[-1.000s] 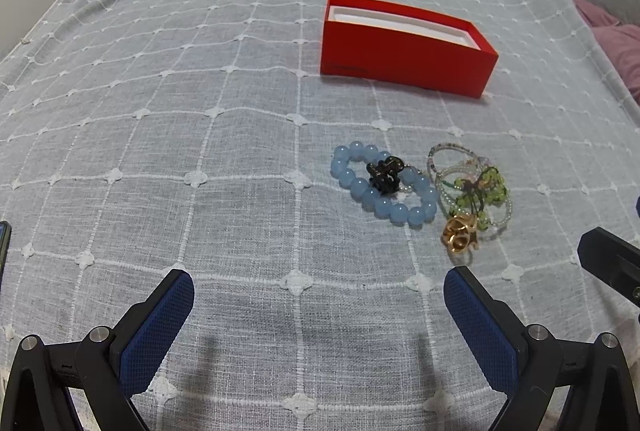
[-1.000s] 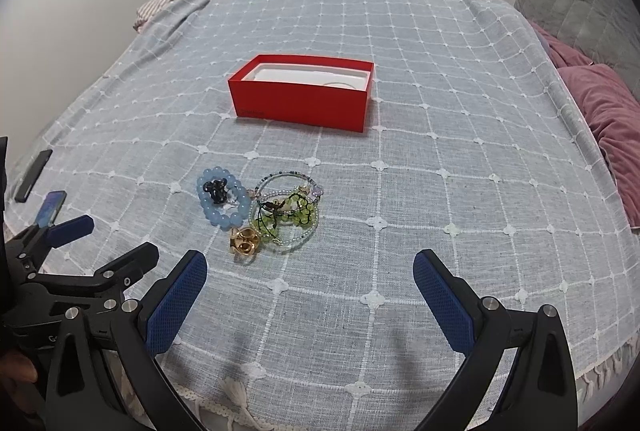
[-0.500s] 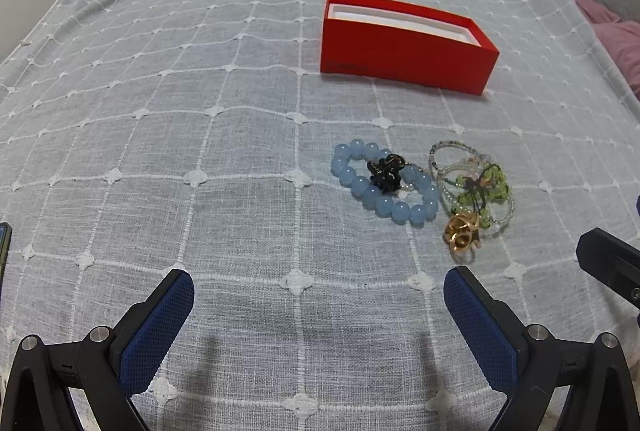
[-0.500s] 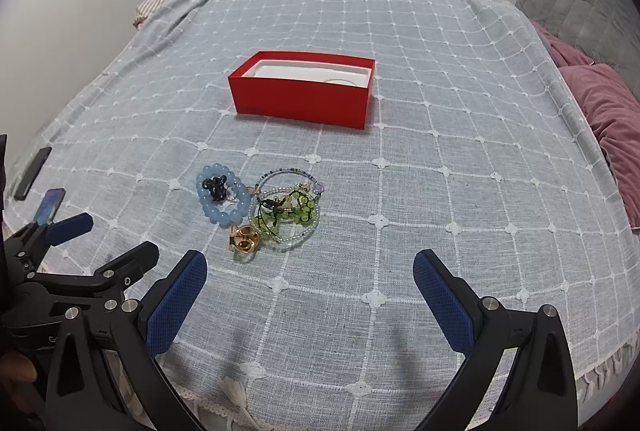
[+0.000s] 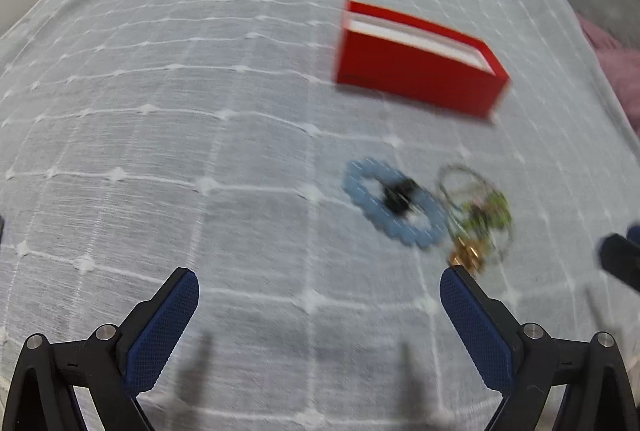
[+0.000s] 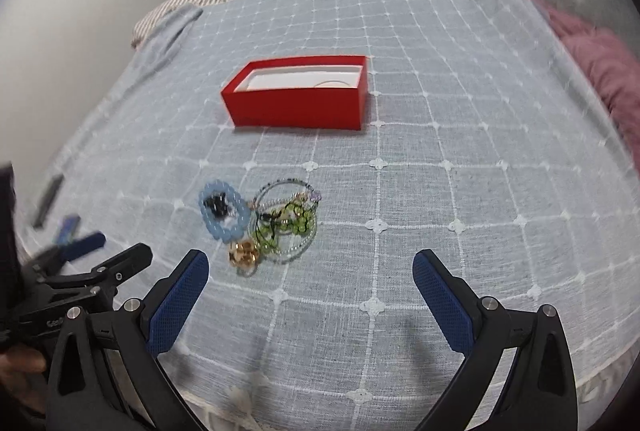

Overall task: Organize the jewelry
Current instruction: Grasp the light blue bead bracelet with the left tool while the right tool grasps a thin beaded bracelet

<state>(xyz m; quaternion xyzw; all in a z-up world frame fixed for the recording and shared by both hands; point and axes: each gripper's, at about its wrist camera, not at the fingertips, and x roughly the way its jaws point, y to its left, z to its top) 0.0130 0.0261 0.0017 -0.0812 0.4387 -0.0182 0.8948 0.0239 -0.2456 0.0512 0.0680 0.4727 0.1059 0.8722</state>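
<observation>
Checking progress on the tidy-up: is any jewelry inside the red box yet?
No, the red box shows only its bare white lining, while the blue bead bracelet and the other pieces lie on the bedspread.

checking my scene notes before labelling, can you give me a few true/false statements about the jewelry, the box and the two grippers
1. The red rectangular cardboard box is open, showing a white lining. True.
2. The pale blue round-bead bracelet lies inside the box. False: it lies on the grey-blue checked bedspread, nearer the grippers than the box.
3. The right gripper is shut on the small gold-coloured piece. False: its jaws are wide apart and hold nothing; the gold piece lies on the cloth.
4. The green-beaded bracelet tangle sits right of the blue bracelet in the right wrist view. True.
5. The left gripper is open and empty. True.
</observation>
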